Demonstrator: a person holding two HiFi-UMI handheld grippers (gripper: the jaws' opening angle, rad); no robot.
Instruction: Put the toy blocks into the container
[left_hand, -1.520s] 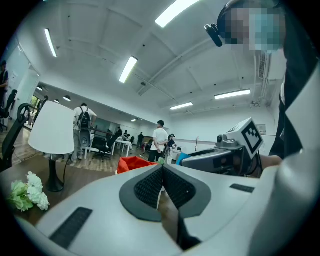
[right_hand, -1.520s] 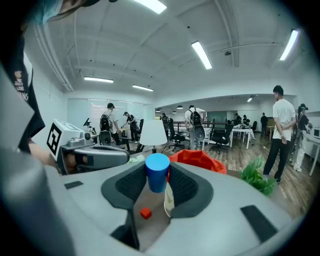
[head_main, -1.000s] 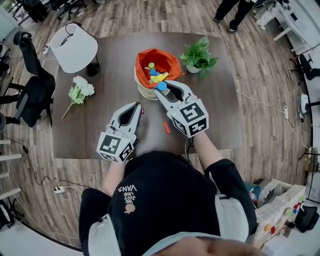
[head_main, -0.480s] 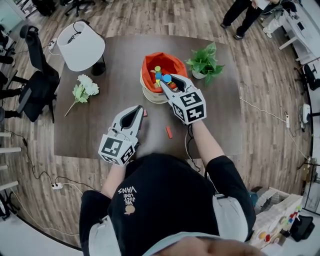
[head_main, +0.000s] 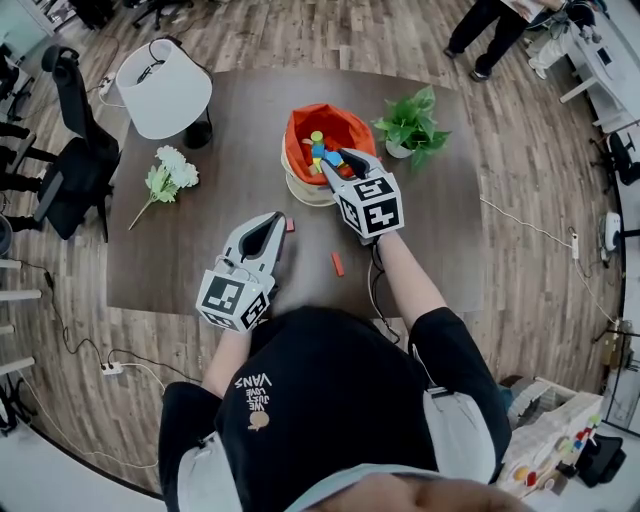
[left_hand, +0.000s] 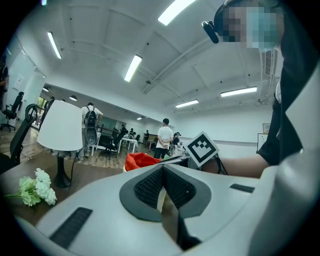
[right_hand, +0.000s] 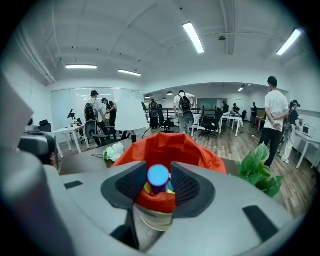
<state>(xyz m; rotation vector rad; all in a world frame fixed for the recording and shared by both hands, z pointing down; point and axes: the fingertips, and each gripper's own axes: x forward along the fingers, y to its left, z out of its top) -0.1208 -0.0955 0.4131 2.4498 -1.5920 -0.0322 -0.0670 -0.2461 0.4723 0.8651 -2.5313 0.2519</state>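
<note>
Right gripper (head_main: 335, 162): you are gripping a blue block (right_hand: 158, 175) between its pads, over the container's open mouth.
Left gripper (head_main: 272, 218): its jaws are sitting together, empty, low over the worktop (head_main: 200, 250).
Container (head_main: 295, 130): orange-lined, it is standing at the worktop's far middle and holding several coloured blocks.
Loose blocks: a red block (head_main: 337, 264) is lying between your grippers; a smaller red piece (head_main: 290, 225) is lying just beside the left gripper's tip.
</note>
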